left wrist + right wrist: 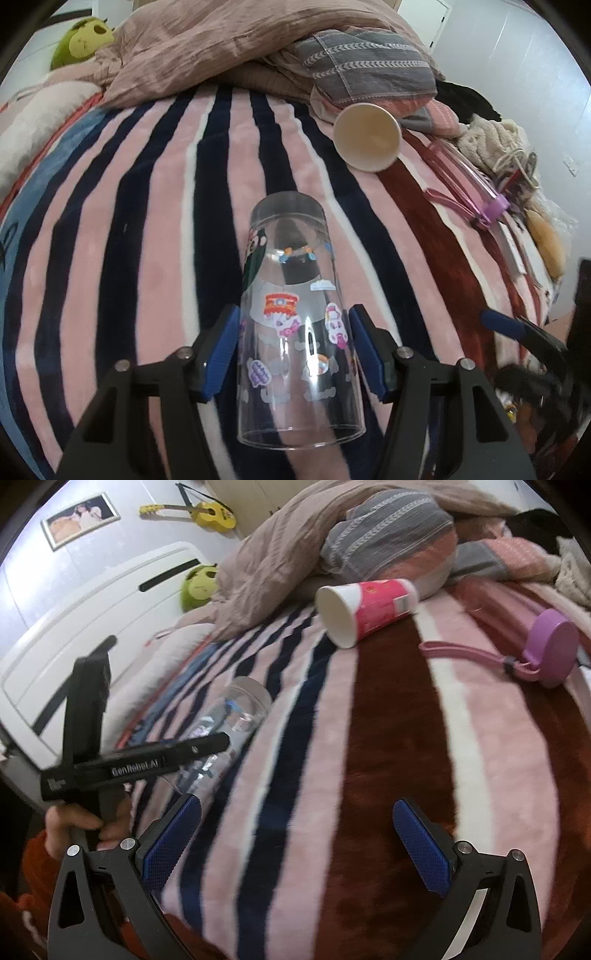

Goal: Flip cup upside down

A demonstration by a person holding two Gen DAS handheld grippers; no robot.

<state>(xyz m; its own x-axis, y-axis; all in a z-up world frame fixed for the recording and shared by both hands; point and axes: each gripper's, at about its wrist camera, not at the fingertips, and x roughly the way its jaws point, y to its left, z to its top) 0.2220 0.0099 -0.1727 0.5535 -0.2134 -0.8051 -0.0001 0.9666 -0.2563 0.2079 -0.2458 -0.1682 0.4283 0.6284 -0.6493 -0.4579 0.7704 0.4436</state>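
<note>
A clear plastic cup (295,325) with colourful stickers lies between the blue pads of my left gripper (293,328), its base pointing away and its open rim towards the camera. The pads stand on either side of the cup with small gaps, so the gripper is open around it. In the right wrist view the same cup (236,709) shows at the left, partly hidden behind the left gripper's black body. My right gripper (295,845) is open and empty above the striped blanket (369,775).
A pink and white paper cup (365,609) lies on its side near the pillows; it also shows in the left wrist view (367,137). A purple-lidded bottle (550,650) with a strap lies at the right. Bedding, clothes and a green plush toy (83,38) are piled at the back.
</note>
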